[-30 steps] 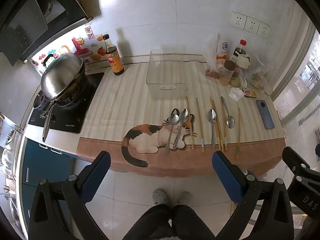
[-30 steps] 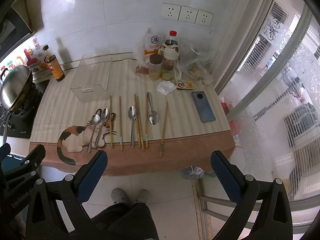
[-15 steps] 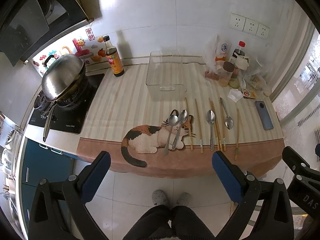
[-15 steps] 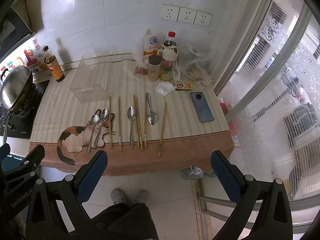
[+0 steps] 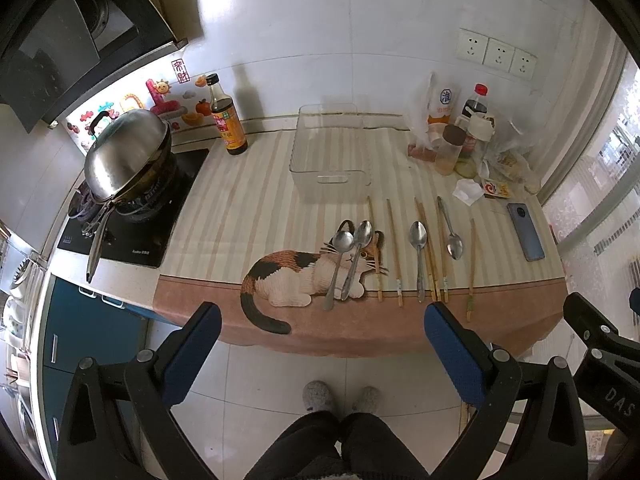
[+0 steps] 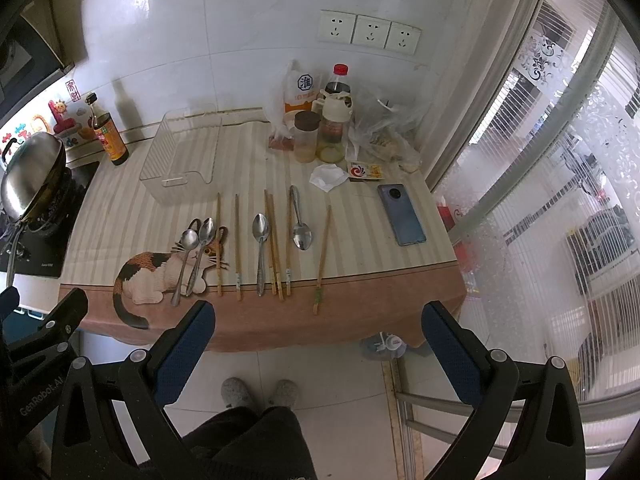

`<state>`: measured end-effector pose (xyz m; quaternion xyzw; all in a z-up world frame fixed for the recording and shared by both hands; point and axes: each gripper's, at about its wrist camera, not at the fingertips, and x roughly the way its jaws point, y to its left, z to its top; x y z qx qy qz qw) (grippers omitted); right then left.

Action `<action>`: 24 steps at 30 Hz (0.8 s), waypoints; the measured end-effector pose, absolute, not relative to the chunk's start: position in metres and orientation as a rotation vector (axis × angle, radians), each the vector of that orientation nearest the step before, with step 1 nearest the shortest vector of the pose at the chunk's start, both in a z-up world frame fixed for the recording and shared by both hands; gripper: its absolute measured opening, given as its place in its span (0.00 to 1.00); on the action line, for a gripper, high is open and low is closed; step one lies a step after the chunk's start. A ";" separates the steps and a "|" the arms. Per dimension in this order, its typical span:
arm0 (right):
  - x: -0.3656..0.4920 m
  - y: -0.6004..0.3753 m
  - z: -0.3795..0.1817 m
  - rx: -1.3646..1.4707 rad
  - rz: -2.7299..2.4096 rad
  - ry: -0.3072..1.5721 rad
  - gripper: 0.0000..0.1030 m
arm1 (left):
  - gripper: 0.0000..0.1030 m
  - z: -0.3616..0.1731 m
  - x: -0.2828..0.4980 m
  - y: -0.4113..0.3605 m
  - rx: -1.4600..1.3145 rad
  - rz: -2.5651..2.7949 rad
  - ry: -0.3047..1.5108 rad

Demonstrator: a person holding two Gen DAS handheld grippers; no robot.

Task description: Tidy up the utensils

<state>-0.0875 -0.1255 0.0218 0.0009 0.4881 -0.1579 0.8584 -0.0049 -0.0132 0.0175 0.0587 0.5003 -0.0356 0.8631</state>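
Note:
Several metal spoons and wooden chopsticks lie in a row near the front edge of a striped cloth with a cat picture. Two spoons (image 5: 352, 256) (image 6: 196, 254) rest on the cat's head; another spoon (image 5: 418, 256) (image 6: 261, 252) and a reversed spoon (image 5: 450, 226) (image 6: 299, 218) lie to the right among chopsticks (image 5: 394, 248) (image 6: 324, 254). A clear plastic bin (image 5: 330, 152) (image 6: 182, 156) stands empty behind them. My left gripper (image 5: 320, 344) and right gripper (image 6: 318, 338) hang open above the floor, short of the counter, holding nothing.
A lidded wok (image 5: 128, 156) sits on the stove at left. A sauce bottle (image 5: 228, 120) stands by the wall. Jars, bottles and bags (image 6: 328, 128) crowd the back right. A phone (image 6: 401, 214) lies at the right edge. The person's slippers (image 5: 340, 398) show below.
Both views have shifted very slightly, the counter sitting a touch further off. Nothing on the counter has moved and both grippers stay open.

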 end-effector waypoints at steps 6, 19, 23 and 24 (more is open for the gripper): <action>-0.087 -0.129 0.025 0.002 -0.332 1.025 1.00 | 1.00 0.014 -0.007 -0.010 0.123 -0.073 1.048; -0.089 -0.131 0.028 -0.001 -0.328 1.025 1.00 | 1.00 0.024 0.003 -0.024 0.121 -0.069 1.048; -0.089 -0.130 0.027 0.000 -0.329 1.024 1.00 | 1.00 0.013 -0.010 -0.009 0.122 -0.075 1.046; -0.089 -0.130 0.028 0.000 -0.329 1.024 1.00 | 1.00 0.013 -0.010 -0.009 0.122 -0.075 1.045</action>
